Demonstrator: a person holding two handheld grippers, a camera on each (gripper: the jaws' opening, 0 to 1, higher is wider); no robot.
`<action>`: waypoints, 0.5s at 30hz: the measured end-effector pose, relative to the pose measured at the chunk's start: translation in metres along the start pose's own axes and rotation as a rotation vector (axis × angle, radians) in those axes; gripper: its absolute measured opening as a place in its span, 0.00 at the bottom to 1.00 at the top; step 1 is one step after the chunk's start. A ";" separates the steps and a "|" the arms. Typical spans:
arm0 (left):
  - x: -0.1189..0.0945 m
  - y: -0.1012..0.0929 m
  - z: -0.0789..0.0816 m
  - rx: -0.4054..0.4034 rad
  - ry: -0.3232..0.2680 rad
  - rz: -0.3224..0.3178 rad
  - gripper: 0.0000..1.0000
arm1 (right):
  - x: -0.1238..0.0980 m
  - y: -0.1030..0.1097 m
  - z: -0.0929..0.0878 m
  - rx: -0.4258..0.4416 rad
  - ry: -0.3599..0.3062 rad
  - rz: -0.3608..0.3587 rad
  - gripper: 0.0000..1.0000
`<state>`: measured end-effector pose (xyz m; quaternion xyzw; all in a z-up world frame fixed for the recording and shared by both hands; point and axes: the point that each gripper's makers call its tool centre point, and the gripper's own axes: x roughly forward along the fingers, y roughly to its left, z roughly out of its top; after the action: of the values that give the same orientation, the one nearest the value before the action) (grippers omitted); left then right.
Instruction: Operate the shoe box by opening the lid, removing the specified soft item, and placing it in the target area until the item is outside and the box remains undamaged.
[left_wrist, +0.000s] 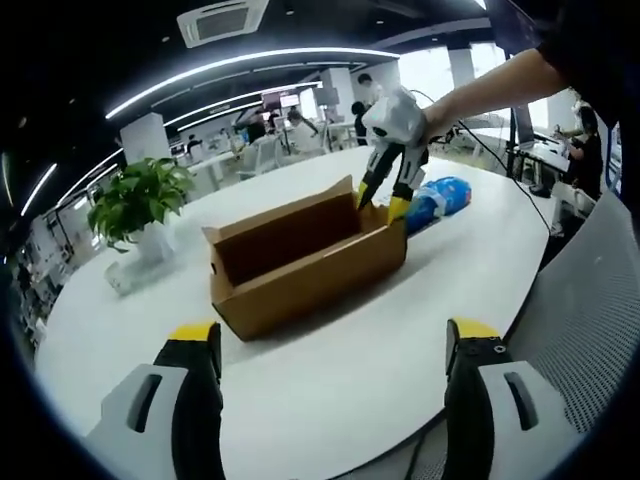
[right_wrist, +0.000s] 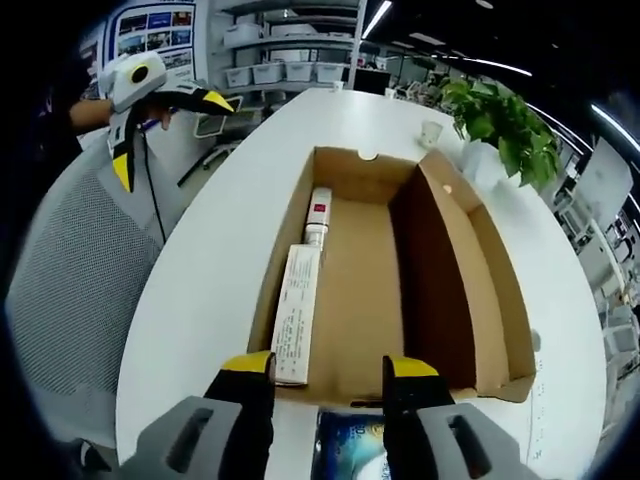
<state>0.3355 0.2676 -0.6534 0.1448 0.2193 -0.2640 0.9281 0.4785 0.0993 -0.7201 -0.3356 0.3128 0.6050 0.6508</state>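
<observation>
Shoe box (left_wrist: 300, 262) stands open on the white table (left_wrist: 330, 390), lid flap upright along one long side, which leaves the interior reachable from above. Inside, against one wall, lie one long white carton (right_wrist: 294, 315) and one small white tube (right_wrist: 319, 215). One blue soft packet (left_wrist: 438, 200) rests on the table just beside the box end, judged already removed. Right gripper (left_wrist: 385, 203) hangs over that end, jaws slightly apart, gripping nothing. Left gripper (left_wrist: 335, 345) is held well back, jaws spread wide. One potted plant (left_wrist: 135, 205) stands near
</observation>
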 end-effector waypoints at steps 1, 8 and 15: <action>0.000 0.000 0.000 0.001 0.001 0.000 0.93 | 0.002 0.000 0.000 0.001 0.002 0.005 0.39; 0.000 0.002 0.000 -0.001 0.004 0.007 0.92 | 0.016 0.009 0.002 0.022 0.003 0.080 0.31; 0.000 0.002 0.000 0.003 0.005 0.008 0.92 | 0.018 0.007 0.007 0.035 -0.010 0.076 0.29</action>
<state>0.3370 0.2691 -0.6531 0.1477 0.2207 -0.2600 0.9284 0.4726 0.1157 -0.7308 -0.3089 0.3324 0.6256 0.6346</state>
